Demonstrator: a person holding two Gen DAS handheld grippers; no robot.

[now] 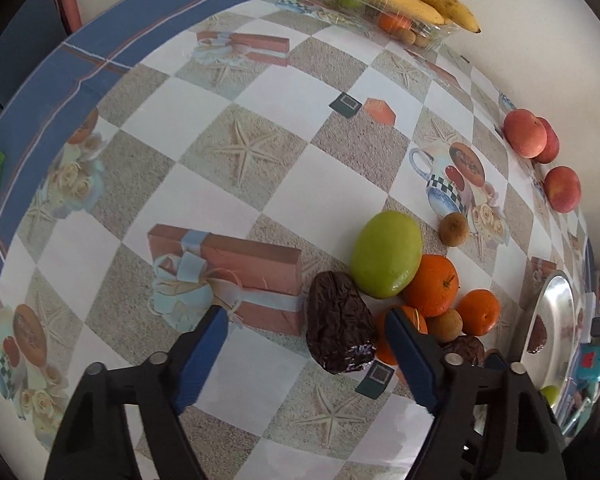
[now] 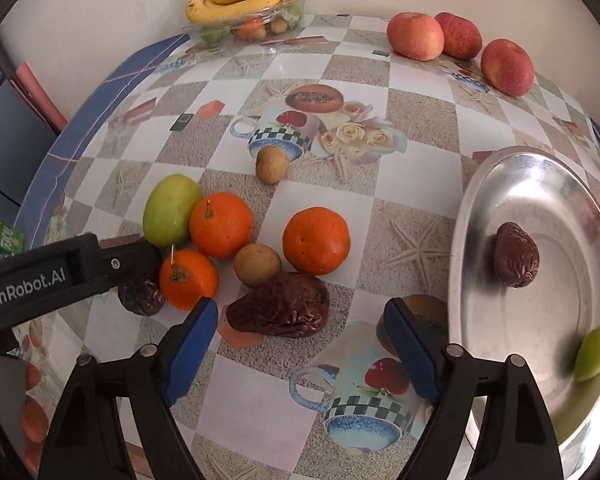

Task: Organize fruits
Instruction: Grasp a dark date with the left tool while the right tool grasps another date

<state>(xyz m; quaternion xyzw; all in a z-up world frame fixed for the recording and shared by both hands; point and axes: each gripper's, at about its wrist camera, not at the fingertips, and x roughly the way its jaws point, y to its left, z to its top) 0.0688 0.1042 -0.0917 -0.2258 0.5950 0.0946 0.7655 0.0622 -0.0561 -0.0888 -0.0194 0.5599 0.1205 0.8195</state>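
Left gripper (image 1: 306, 330) open around date (image 1: 340, 322), right gripper (image 2: 300, 320) likewise

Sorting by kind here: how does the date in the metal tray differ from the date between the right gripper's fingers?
The date in the tray looks smaller and rounder; the date on the tablecloth looks longer and lies on its side. One sits inside the metal tray, the other outside. Both are dark brown and wrinkled.
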